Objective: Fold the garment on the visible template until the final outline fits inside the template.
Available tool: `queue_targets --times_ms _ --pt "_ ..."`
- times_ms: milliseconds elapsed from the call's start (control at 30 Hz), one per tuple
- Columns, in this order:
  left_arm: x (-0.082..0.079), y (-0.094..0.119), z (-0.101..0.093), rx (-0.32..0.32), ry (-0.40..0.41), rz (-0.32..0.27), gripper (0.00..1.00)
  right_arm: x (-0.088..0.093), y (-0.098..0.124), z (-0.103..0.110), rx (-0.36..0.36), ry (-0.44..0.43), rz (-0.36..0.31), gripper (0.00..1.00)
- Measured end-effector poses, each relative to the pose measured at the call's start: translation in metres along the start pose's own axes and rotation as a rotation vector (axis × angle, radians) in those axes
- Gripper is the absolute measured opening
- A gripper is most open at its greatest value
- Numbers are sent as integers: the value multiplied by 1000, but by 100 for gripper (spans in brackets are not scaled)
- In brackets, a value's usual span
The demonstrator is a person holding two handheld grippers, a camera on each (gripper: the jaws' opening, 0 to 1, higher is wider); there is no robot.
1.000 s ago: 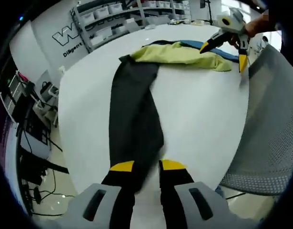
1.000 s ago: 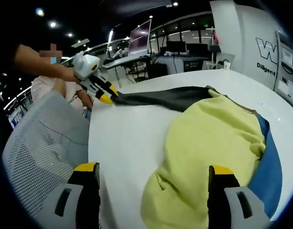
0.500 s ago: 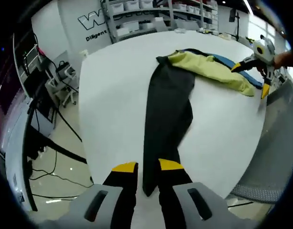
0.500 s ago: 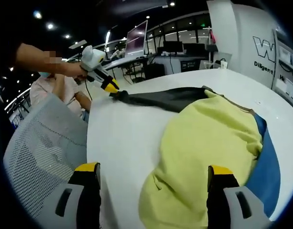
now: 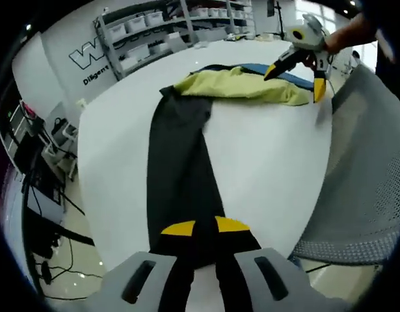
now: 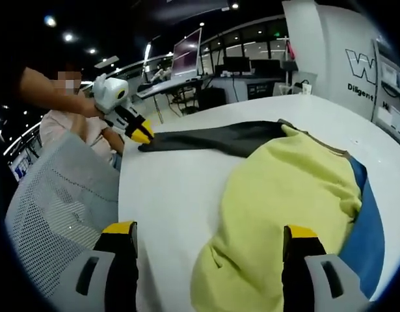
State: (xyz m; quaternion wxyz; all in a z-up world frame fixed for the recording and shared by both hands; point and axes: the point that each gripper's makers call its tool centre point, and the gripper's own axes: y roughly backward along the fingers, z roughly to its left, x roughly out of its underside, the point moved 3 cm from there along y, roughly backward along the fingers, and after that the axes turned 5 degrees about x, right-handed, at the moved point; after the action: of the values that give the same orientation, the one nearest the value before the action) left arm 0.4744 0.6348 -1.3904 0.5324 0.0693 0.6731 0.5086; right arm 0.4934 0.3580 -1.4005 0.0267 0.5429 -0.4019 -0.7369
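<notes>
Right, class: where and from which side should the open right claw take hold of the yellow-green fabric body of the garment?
Probably the rumpled near hem of the yellow-green fabric body, which bunches up off the white table right between the open right claw tips. Come in low from the table's edge; the left claw pinches the dark grey sleeve.

We see a white table (image 5: 271, 162), a grey mesh chair (image 6: 56, 208), shelving with bins (image 5: 160, 26), and monitors (image 6: 190, 55) beyond.
</notes>
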Motion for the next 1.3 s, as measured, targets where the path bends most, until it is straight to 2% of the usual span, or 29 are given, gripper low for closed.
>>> queue_targets --times_ms 100,133,233,267,300,333,433,533,633,700,800,967,1200,1300 --pt "9 -3 -6 34 -3 43 13 0 -1 0 -1 -2 2 91" --pt "15 -6 -10 61 28 72 13 0 0 0 -1 -2 0 91" --pt "24 -10 -8 51 37 112 15 -2 1 0 5 4 -10 91" --pt "25 -7 -8 56 64 112 16 -2 2 -1 9 4 -16 92" --pt "20 -9 -3 40 52 92 15 -3 3 -2 14 4 -22 93" --pt "23 -8 1 21 62 122 15 -3 5 -3 17 3 -26 93" --pt "7 -9 5 11 29 86 23 -8 11 -10 48 3 -73 96" --pt "-12 -12 12 -12 11 37 30 -18 19 -20 87 -23 -153 99" --pt "-34 -19 19 -29 18 -14 39 -17 27 -31 121 0 -142 99" --pt "-51 -27 23 -35 23 -45 43 -18 32 -36 138 1 -160 99" --pt "-75 -41 27 -28 46 -99 46 -15 39 -44 152 -21 -159 99" --pt "-112 -67 29 3 43 -138 47 -5 47 -54 160 -49 -143 99" --pt "-146 -103 30 38 71 -180 50 9 44 -75 194 -77 -96 97" --pt "-154 -116 29 54 69 -189 48 11 44 -83 212 -80 -82 89"
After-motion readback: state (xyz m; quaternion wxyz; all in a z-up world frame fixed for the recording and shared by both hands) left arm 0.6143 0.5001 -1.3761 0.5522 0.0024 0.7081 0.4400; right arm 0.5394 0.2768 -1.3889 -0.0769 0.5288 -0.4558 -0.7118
